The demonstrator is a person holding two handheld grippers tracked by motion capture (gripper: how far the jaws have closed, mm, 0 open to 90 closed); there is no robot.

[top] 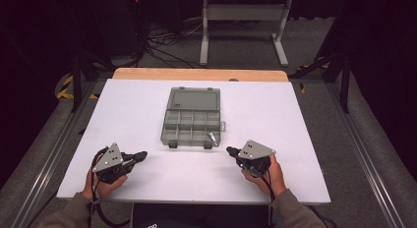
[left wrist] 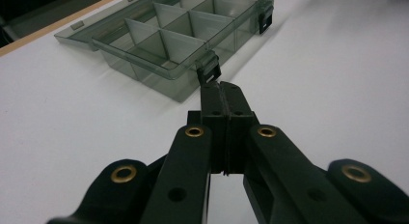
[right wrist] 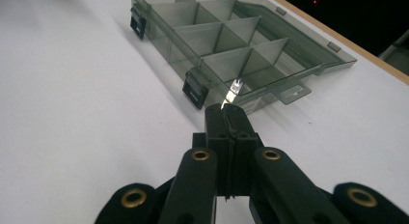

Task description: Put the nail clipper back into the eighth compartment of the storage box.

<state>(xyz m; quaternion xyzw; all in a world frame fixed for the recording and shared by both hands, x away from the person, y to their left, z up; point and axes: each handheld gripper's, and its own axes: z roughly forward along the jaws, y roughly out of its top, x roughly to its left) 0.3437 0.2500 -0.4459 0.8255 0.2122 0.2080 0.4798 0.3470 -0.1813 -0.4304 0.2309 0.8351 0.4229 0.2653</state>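
Near the table's front edge, both your grippers, left (top: 142, 155) and right (top: 229, 150), sit pressed together and empty, so spread them before reaching for the open box (top: 192, 117).

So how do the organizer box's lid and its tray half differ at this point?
The lid lies flat at the far side, one undivided panel; the tray sits nearer the person and is split into small compartments. The tray is deeper, with walls; the lid is shallow. The tray carries two black latches on its near edge and a small metal piece in one corner compartment; the lid looks empty. Both are smoky translucent plastic, joined along one edge.
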